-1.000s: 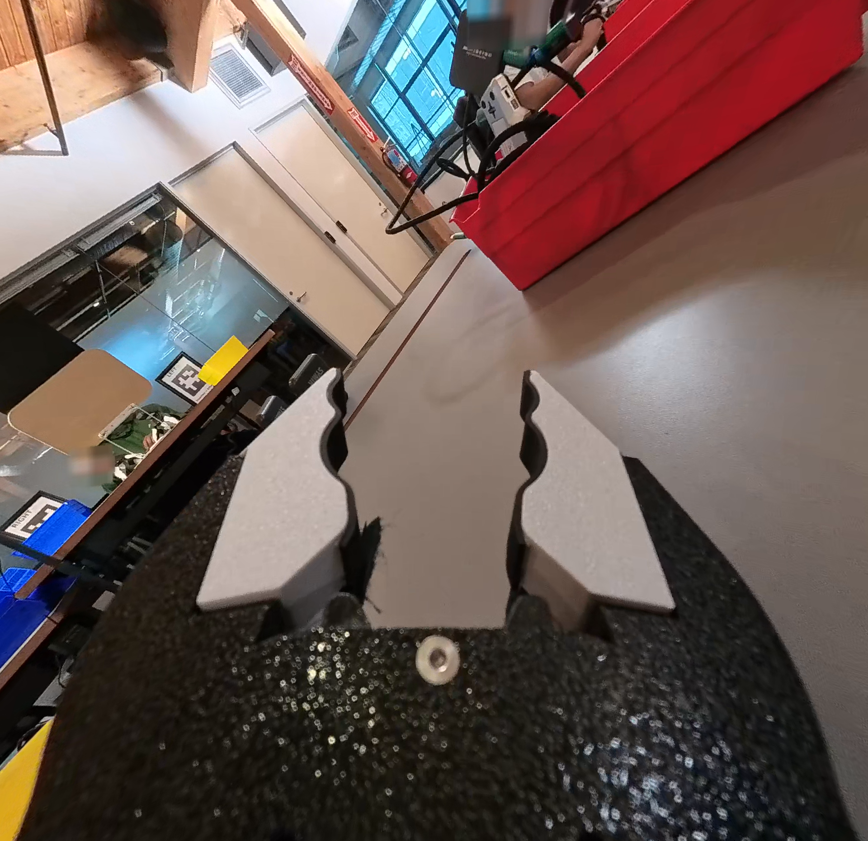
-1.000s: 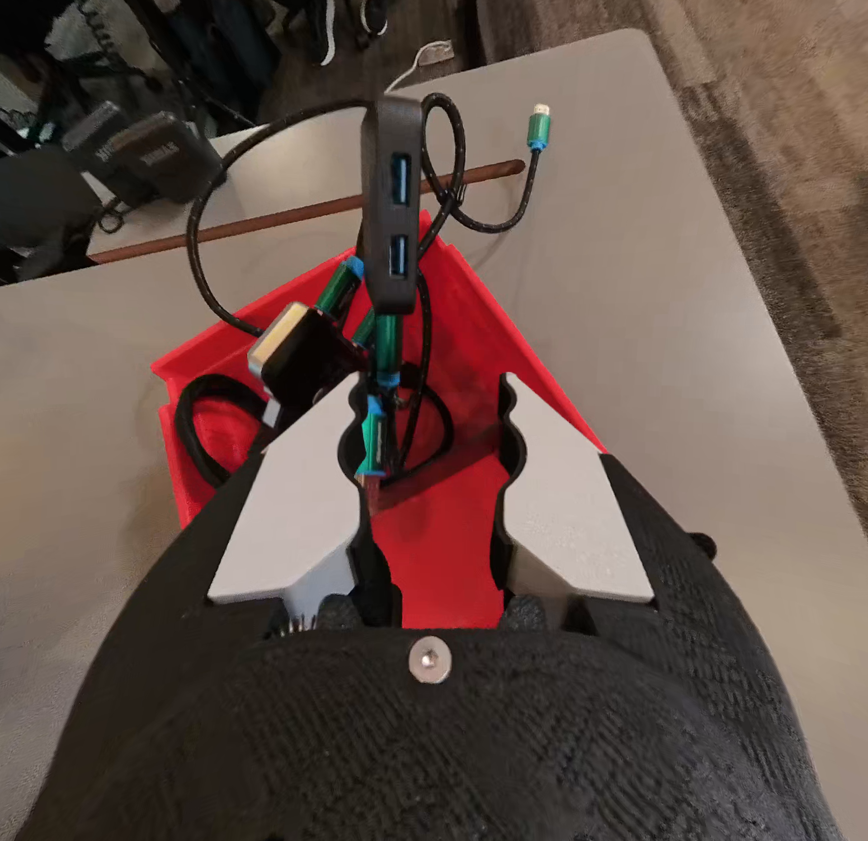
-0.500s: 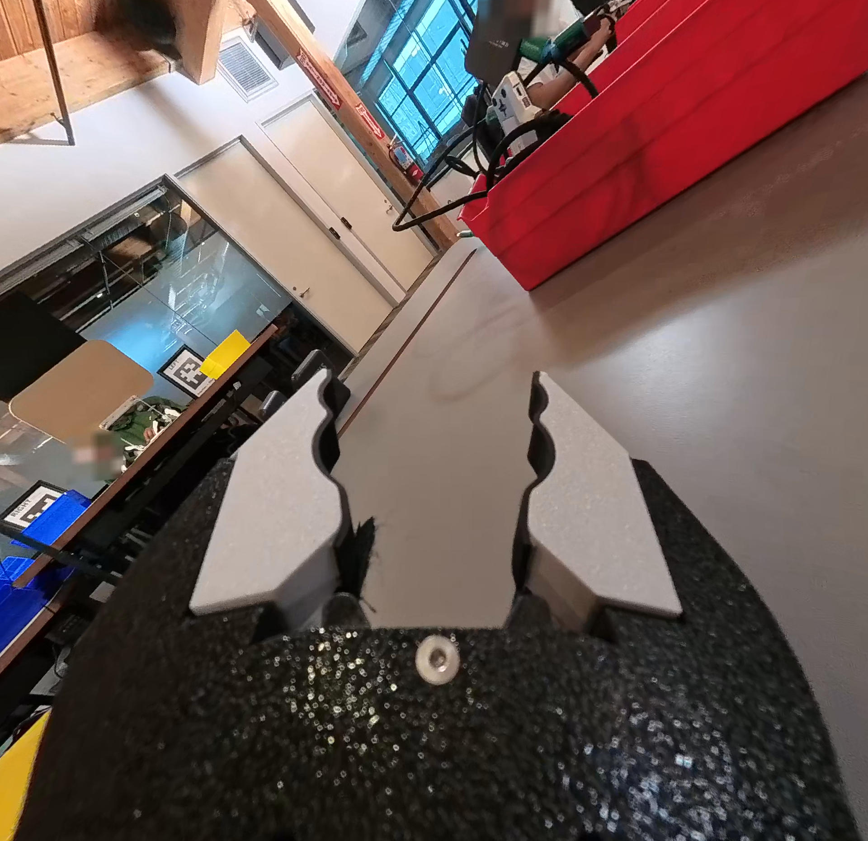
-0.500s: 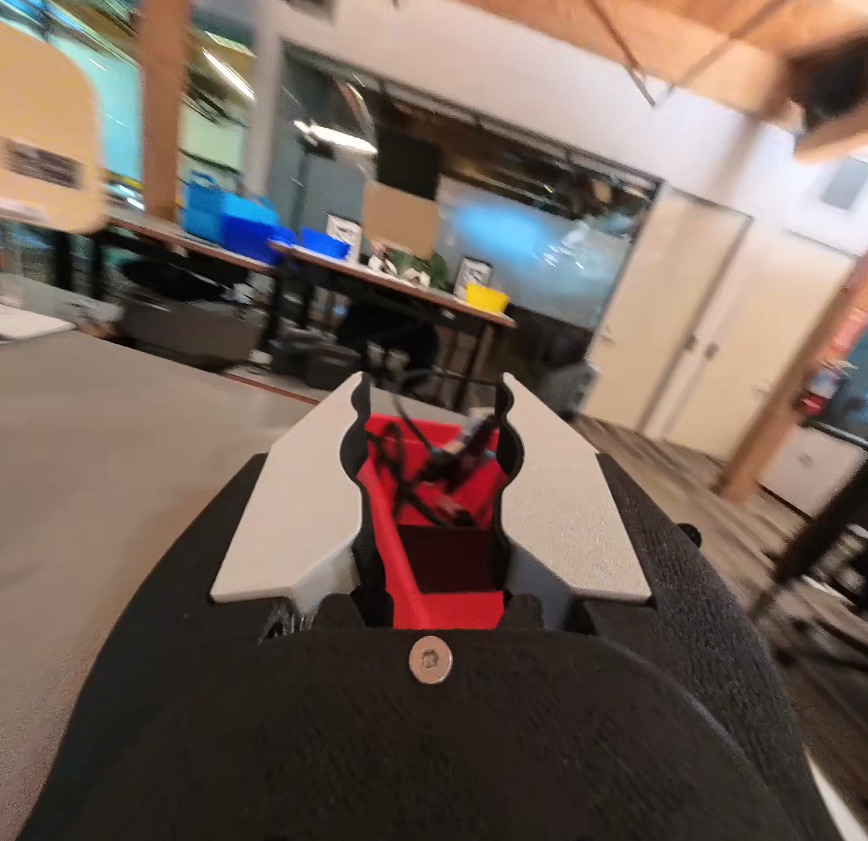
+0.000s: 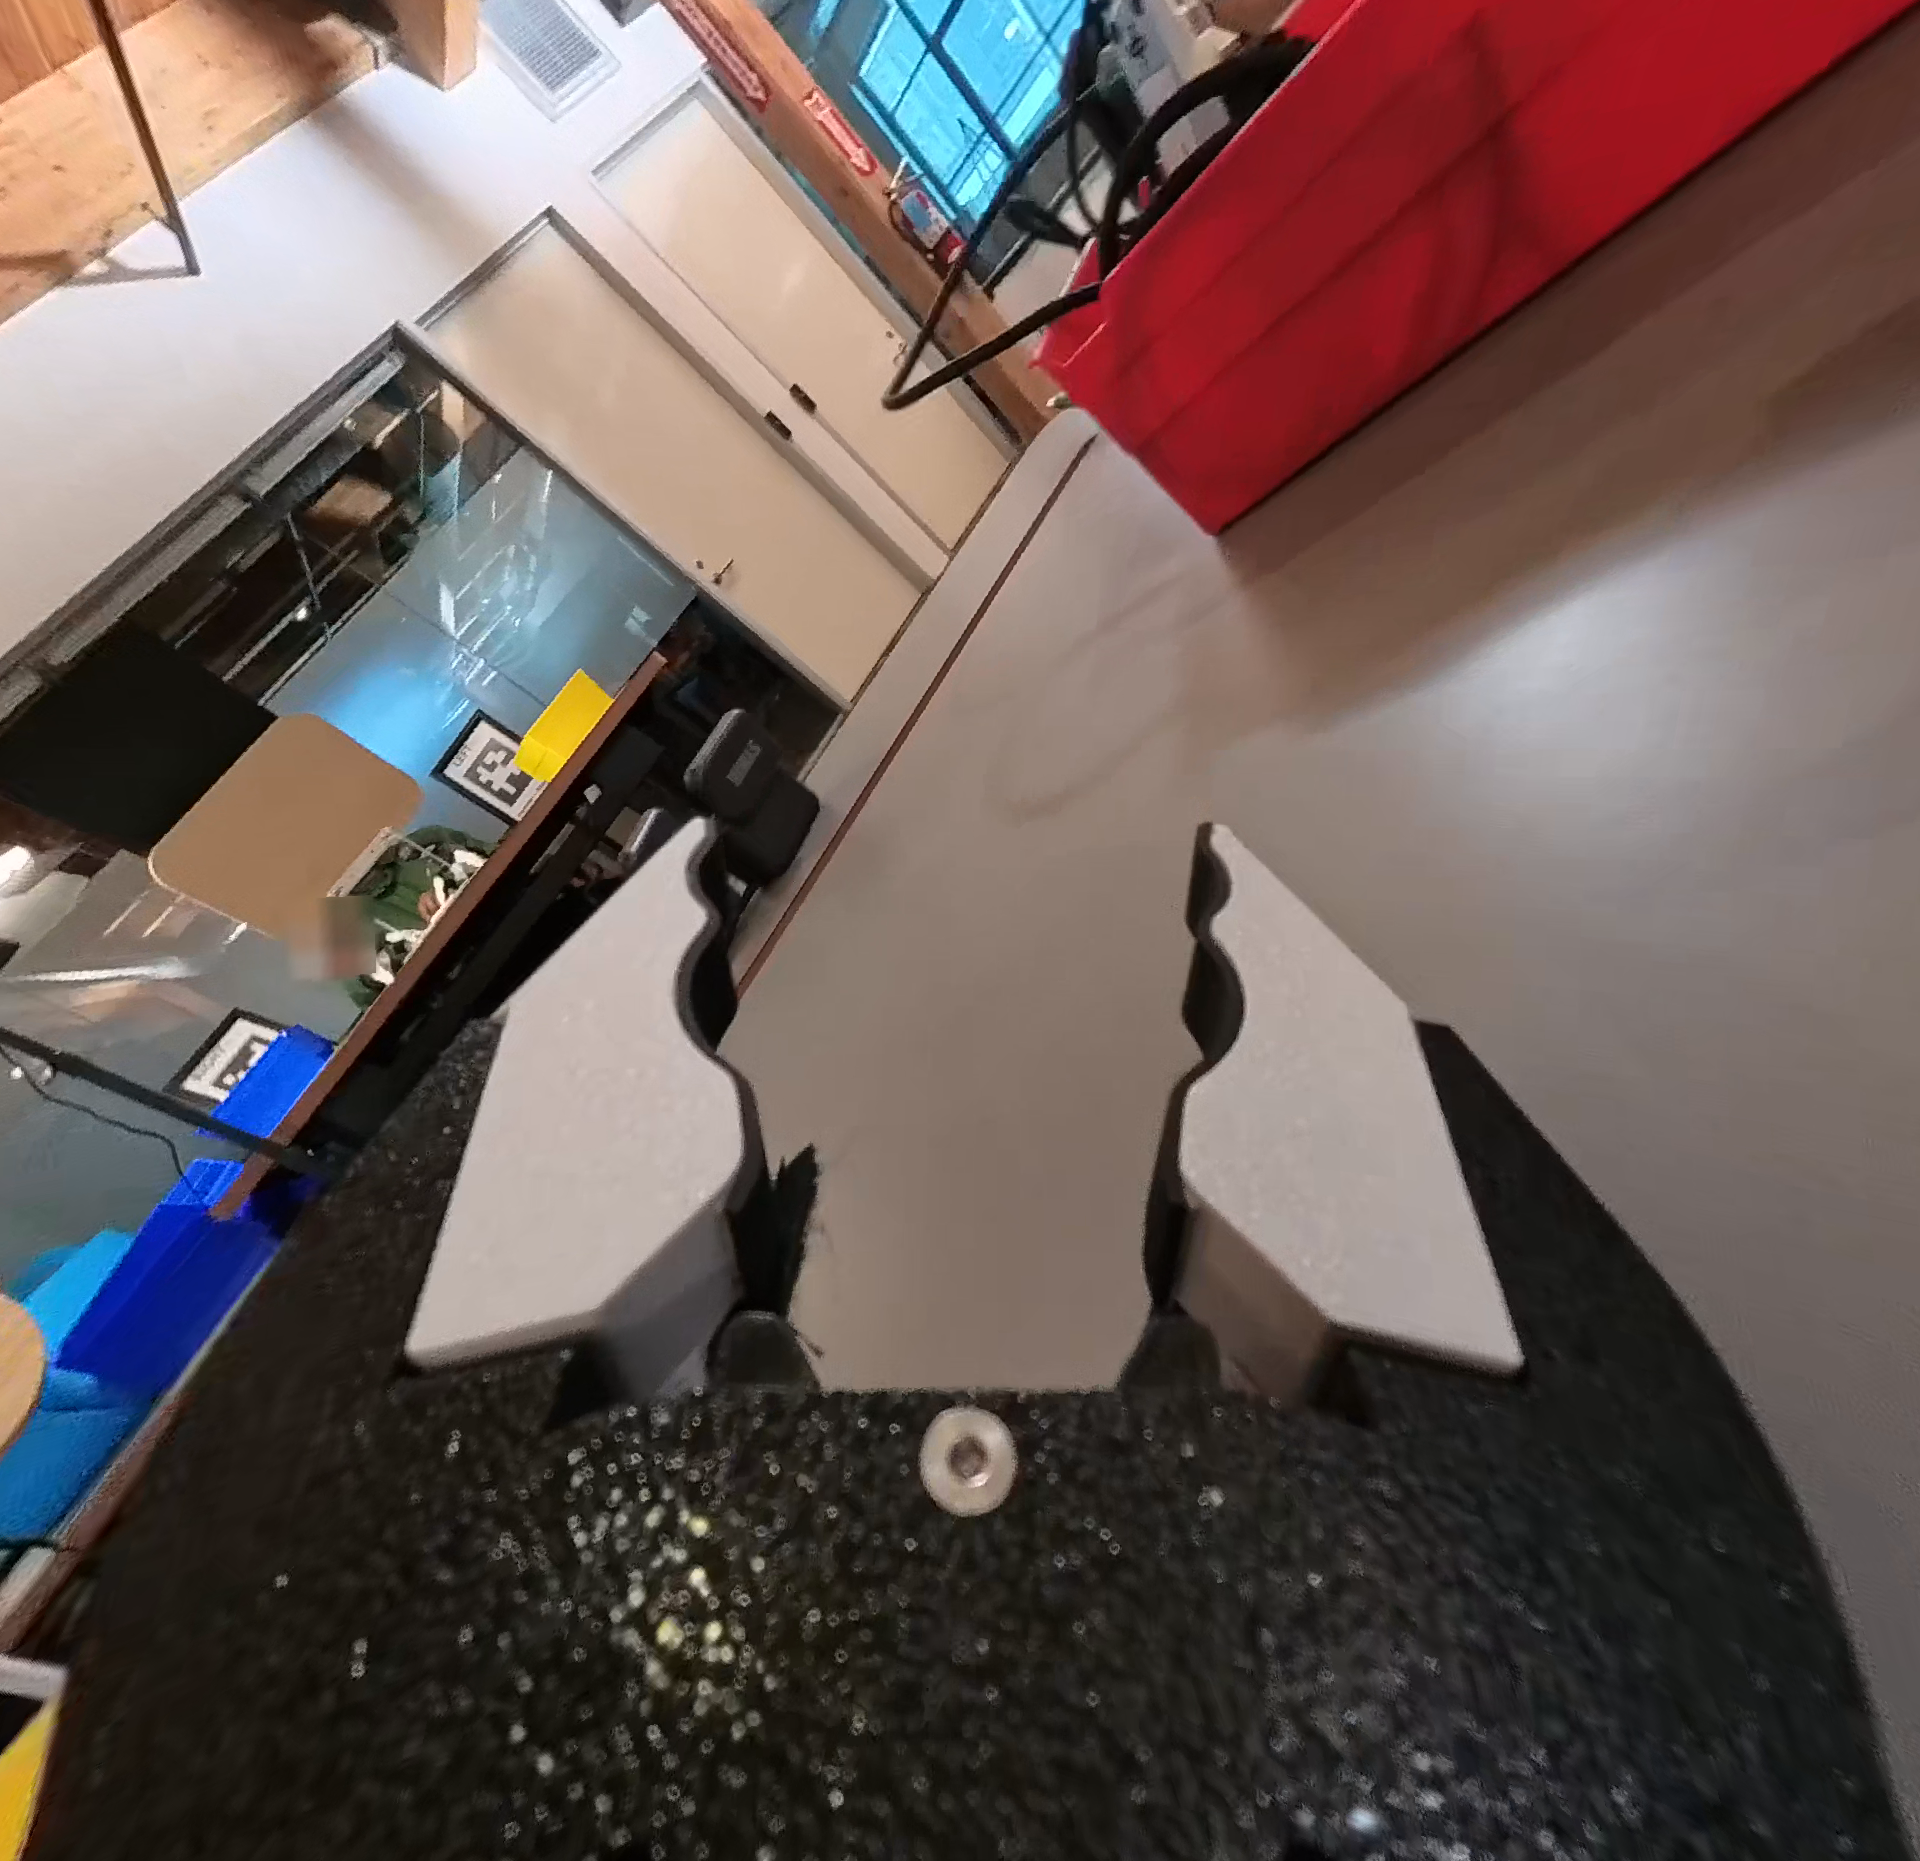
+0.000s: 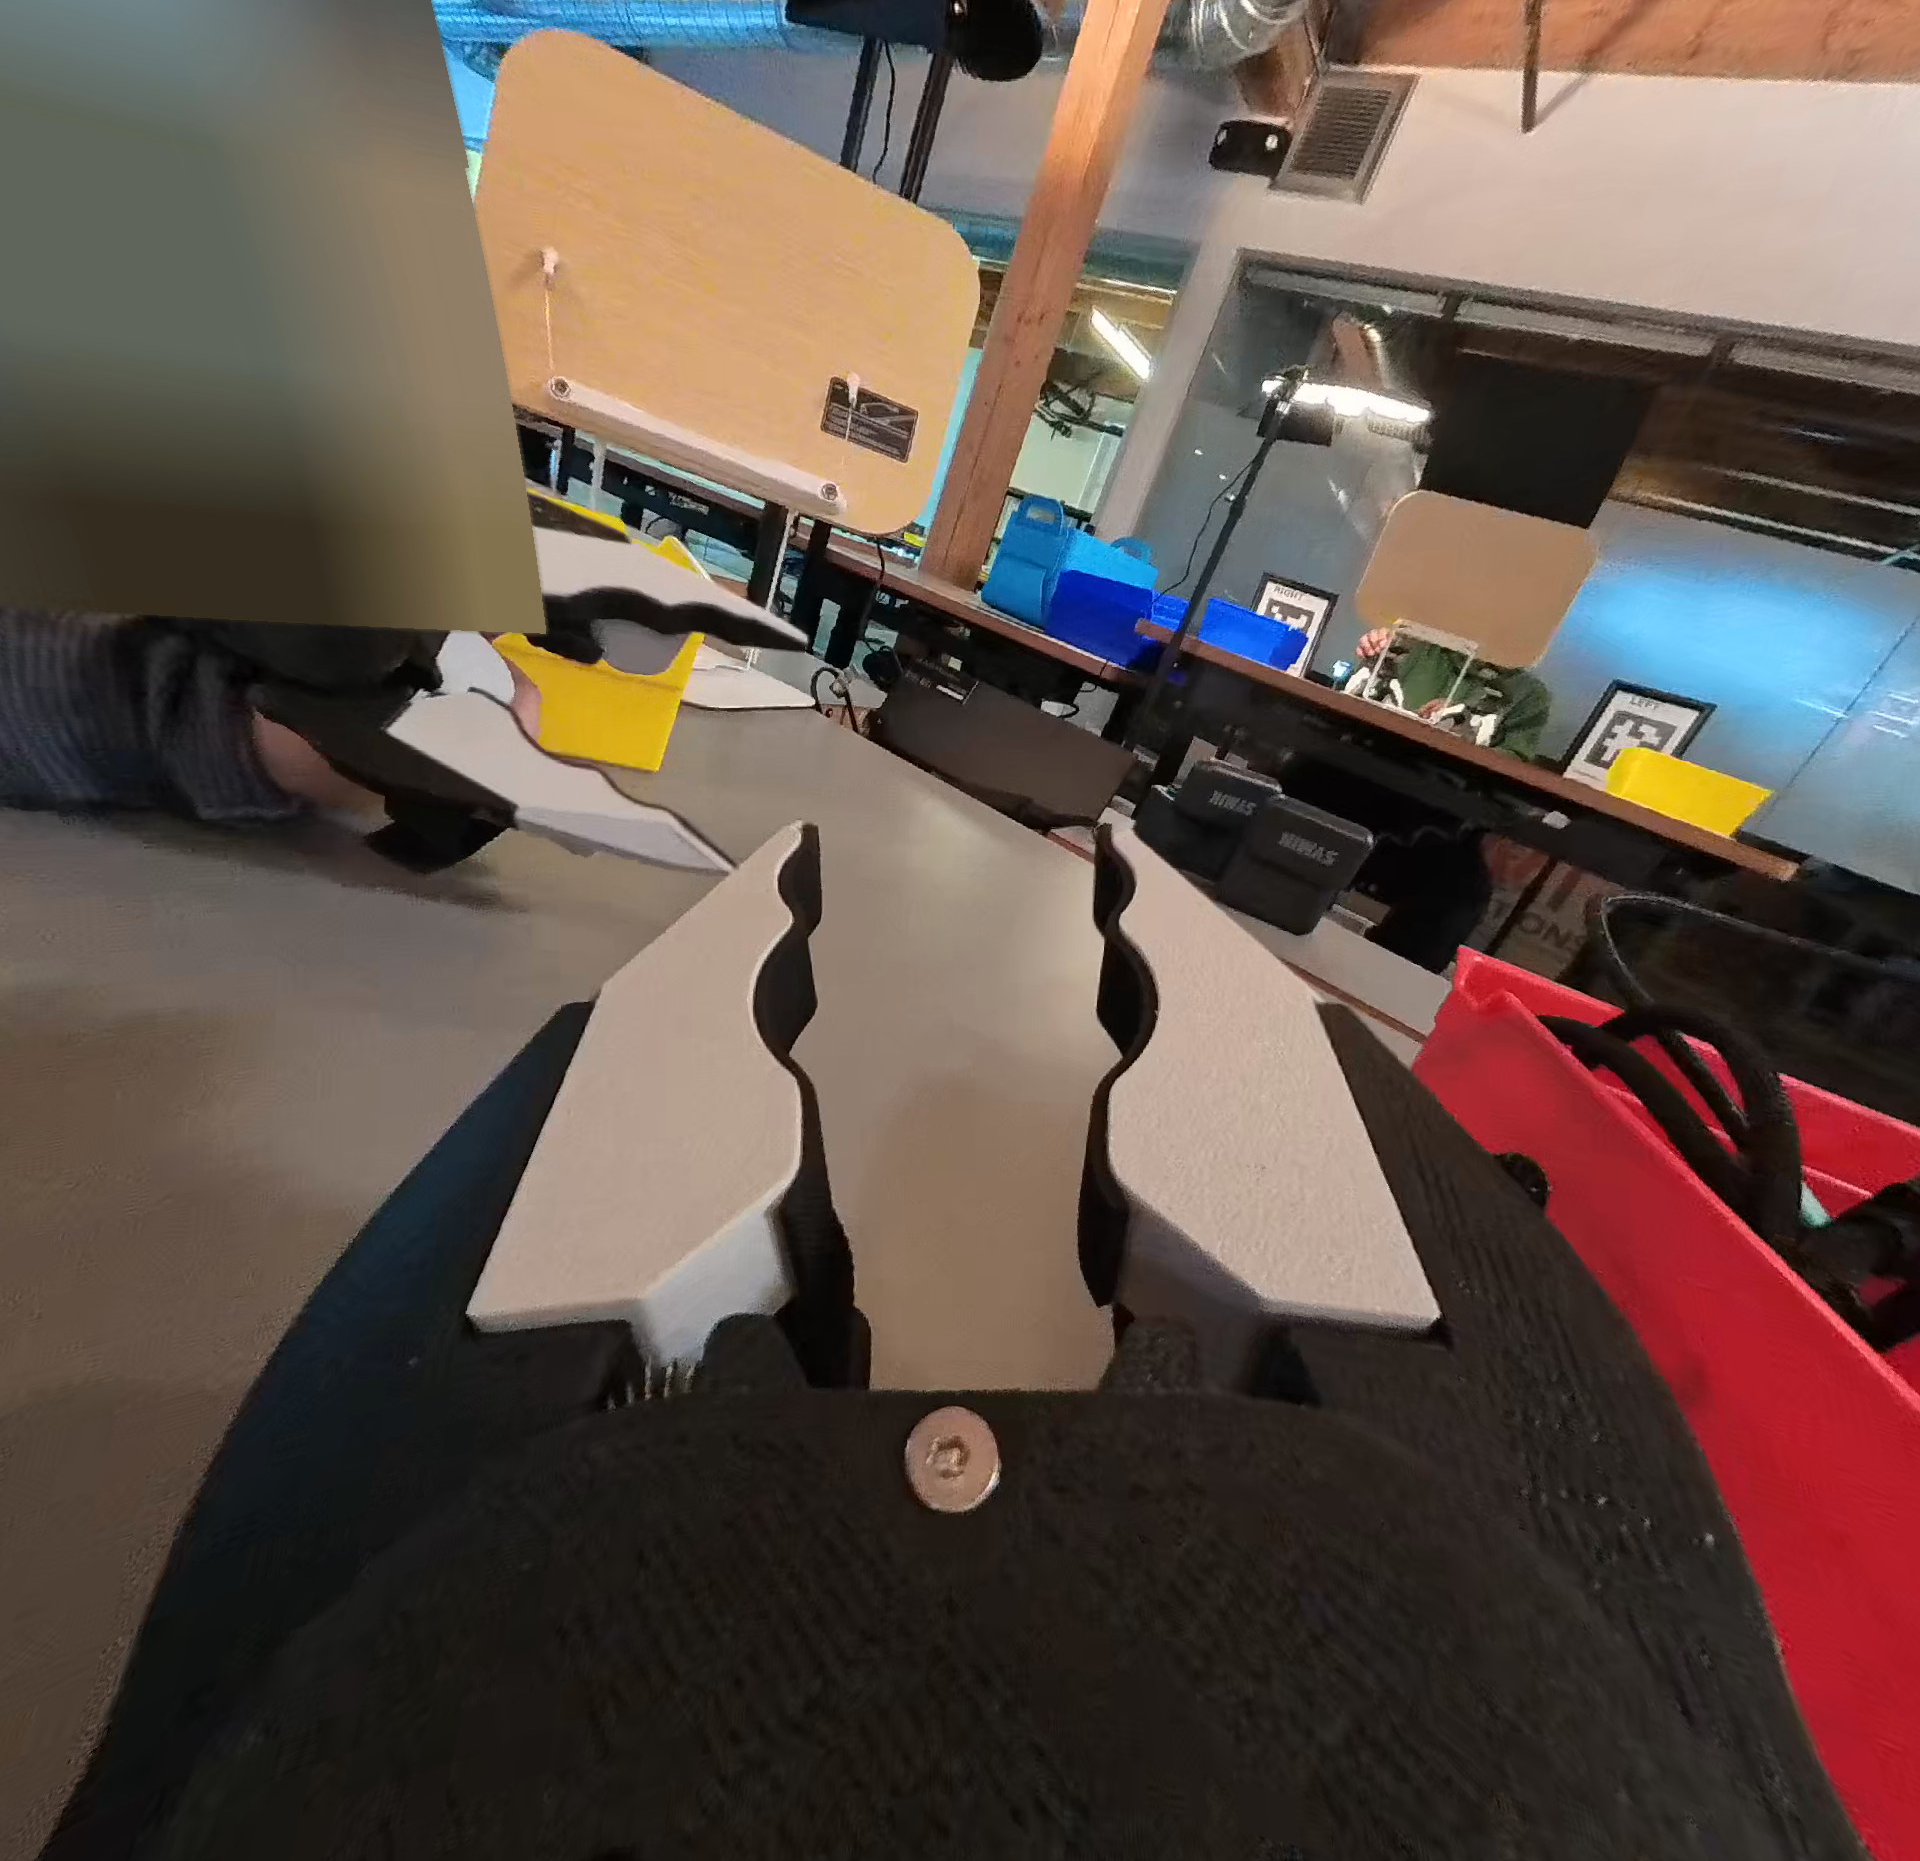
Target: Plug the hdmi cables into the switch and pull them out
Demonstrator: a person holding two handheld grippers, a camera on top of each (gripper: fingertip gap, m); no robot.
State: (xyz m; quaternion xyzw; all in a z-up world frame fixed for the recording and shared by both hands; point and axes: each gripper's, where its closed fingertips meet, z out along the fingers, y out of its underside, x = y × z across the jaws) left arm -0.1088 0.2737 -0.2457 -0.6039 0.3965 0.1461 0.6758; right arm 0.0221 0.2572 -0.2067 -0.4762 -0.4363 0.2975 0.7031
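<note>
Tools both empty: left tool (image 5: 961,990) and right tool (image 6: 956,964) gape over grey bench (image 6: 260,1032), black cables (image 6: 1714,1094) lying in red plastic bin (image 6: 1683,1323), so handling looks finished or unstarted.

Cables (image 6: 1704,1105) in bin (image 6: 1662,1292) on table (image 6: 208,1084), right of right tongs (image 6: 956,855).

The left wrist view looked from low over the grey table (image 5: 1507,772), rolled to one side, along its own parted fingers (image 5: 613,1115) toward a red bin (image 5: 1403,284) farther off and the room's doors. The right wrist view also sat low and near the table (image 6: 208,1032), nearly level, facing across the room with the red bin (image 6: 1662,1344) close on its right. Both views shared the table, the bin and the far desks; the left gripper (image 6: 623,751) showed in the right view.
</note>
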